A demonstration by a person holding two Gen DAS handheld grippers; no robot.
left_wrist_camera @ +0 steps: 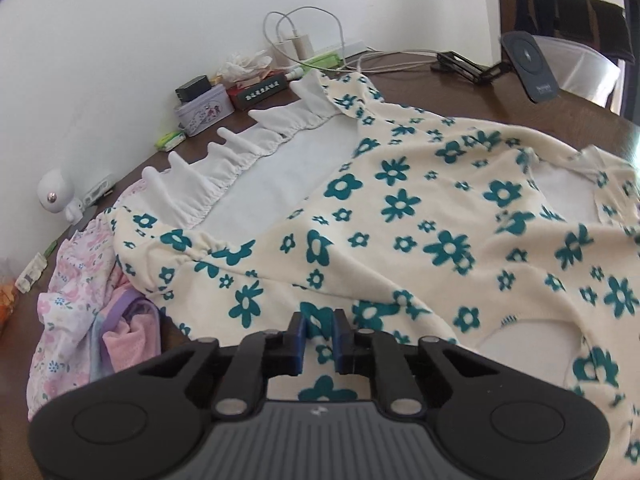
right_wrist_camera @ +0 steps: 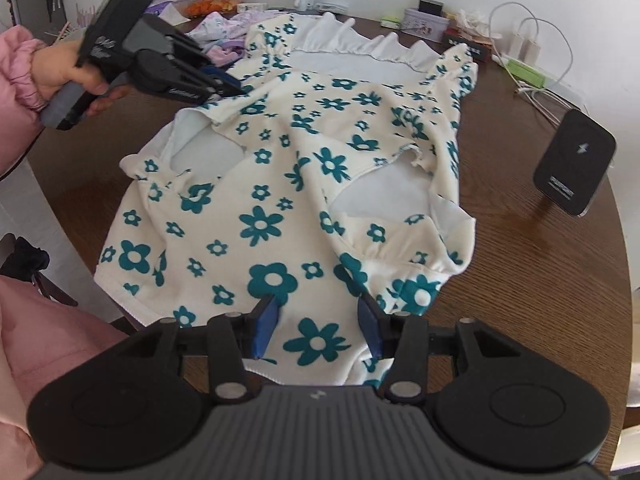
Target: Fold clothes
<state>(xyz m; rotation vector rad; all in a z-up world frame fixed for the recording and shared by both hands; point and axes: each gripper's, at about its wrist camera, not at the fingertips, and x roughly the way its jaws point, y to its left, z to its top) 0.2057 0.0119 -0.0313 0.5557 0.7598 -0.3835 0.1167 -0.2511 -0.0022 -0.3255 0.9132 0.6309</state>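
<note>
Across frame centre: floral garment (right_wrist_camera: pixel 280 184) spread on table (right_wrist_camera: pixel 520 280). My left gripper (left_wrist_camera: pixel 320 330) clenched on its fabric; right gripper (right_wrist_camera: pixel 316 326) released, straddling hem. Step: gripping edges. Next, I judge: close right, fold over.

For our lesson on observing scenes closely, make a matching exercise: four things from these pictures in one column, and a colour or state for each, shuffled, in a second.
Column one:
1. floral garment
2. left gripper
3. right gripper
4. tin box

Column two:
A. open, fabric between its pads
B. lilac, by the wall
C. cream with teal flowers, spread on the table
D. shut on a fold of fabric

Pairs: 1-C, 2-D, 3-A, 4-B
</note>
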